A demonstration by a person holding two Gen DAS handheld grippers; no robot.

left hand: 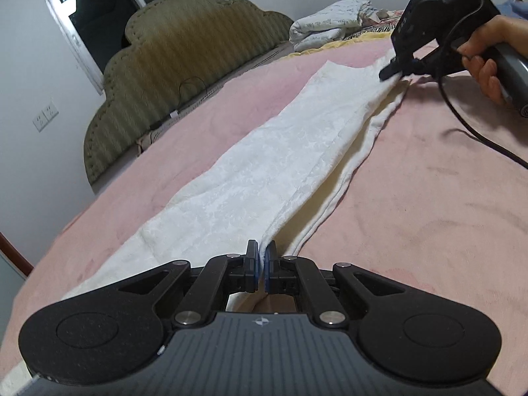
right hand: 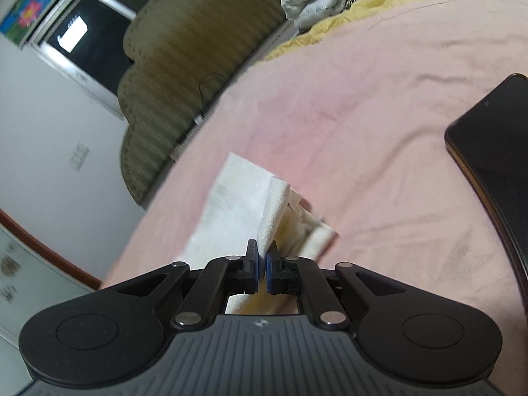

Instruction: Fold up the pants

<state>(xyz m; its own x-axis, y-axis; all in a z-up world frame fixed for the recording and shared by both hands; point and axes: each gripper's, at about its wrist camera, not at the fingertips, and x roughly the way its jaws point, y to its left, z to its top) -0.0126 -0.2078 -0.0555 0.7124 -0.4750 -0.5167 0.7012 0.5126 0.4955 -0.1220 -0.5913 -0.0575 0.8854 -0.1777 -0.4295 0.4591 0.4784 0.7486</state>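
Item: long white textured fabric pants, laid lengthwise along a pink plush bedspread, one edge lifted into a ridge. Left gripper clenched on the near end; right gripper pinching the far end, folded layers showing cream inside. Nearby: white bundled bedding printed with script (not legible), olive scalloped padded headboard, black smartphone, no brand marks readable.

A dark phone lies on the pink bedspread (olive headboard behind).
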